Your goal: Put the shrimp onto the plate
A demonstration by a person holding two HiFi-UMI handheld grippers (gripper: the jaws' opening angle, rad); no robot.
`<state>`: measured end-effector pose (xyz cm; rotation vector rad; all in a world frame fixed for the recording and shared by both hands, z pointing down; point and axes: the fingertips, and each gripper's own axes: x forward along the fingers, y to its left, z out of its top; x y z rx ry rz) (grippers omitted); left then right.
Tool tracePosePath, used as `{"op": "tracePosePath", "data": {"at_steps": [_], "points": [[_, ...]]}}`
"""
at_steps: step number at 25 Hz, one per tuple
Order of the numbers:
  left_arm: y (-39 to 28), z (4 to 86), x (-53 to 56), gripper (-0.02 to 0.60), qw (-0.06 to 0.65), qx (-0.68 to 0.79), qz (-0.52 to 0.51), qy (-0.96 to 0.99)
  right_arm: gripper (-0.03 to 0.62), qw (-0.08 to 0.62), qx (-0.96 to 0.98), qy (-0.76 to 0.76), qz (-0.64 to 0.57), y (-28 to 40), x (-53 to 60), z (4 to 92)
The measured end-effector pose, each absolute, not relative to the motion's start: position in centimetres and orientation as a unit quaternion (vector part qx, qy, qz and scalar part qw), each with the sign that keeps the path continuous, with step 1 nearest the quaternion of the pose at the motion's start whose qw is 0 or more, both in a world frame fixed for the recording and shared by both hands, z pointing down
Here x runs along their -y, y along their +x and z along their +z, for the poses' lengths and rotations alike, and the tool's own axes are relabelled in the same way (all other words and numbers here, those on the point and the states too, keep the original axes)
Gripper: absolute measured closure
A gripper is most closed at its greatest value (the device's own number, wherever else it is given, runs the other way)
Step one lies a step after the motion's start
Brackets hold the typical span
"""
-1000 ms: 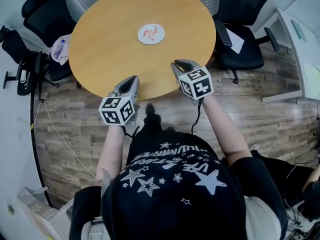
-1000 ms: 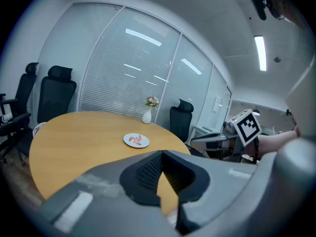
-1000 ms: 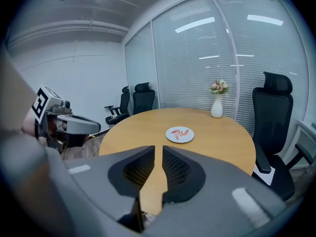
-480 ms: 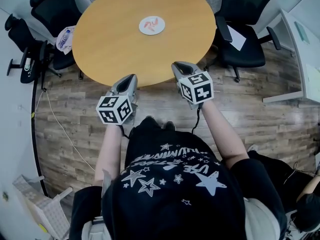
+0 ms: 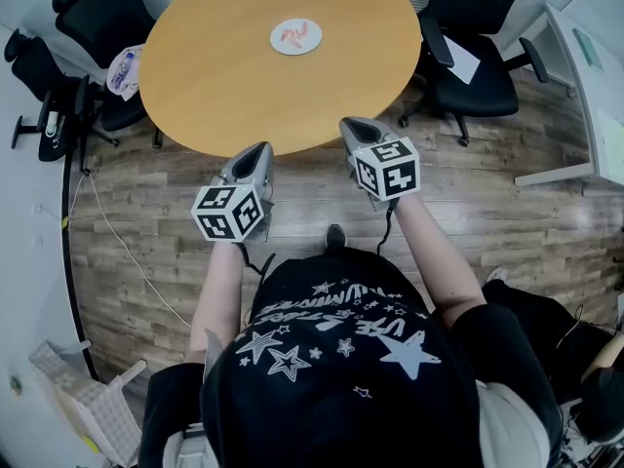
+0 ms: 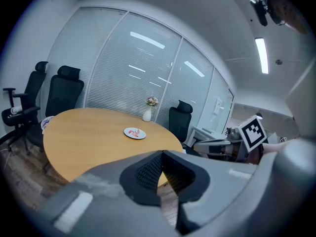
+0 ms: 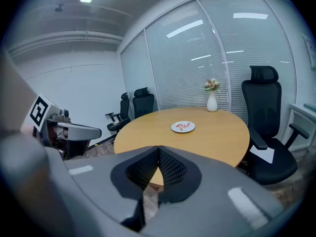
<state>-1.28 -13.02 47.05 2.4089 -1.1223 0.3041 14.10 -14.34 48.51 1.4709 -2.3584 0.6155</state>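
Note:
A small white plate (image 5: 295, 36) holding pink shrimp (image 5: 292, 35) lies on the far half of the round wooden table (image 5: 224, 76). The same plate (image 6: 135, 133) shows in the left gripper view, and the plate (image 7: 183, 127) also shows in the right gripper view, well ahead of the jaws each time. My left gripper (image 5: 259, 151) and right gripper (image 5: 350, 125) hang over the wooden floor, just short of the table's near edge. Both are shut with nothing between the jaws: left gripper (image 6: 162, 155), right gripper (image 7: 158, 150).
Black office chairs (image 5: 478, 57) ring the table. A white vase of flowers (image 7: 212, 101) stands at its far edge. A white desk (image 5: 585, 76) is at the right, and a cable (image 5: 107, 252) runs over the floor at the left. A bag (image 5: 123, 69) rests on a left chair.
The person has stepped back from the table. Both grippers, earlier over the table's near edge, are now over the floor short of it. The jaws stay shut.

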Motion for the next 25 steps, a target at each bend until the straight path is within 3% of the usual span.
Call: {"op": "tracePosePath", "data": {"at_steps": [25], "points": [[-9.0,45.4,3.3,0.58,0.229,0.387,0.094,0.888,0.594,0.152,0.798,0.545,0.209,7.1,3.5,46.4]]}}
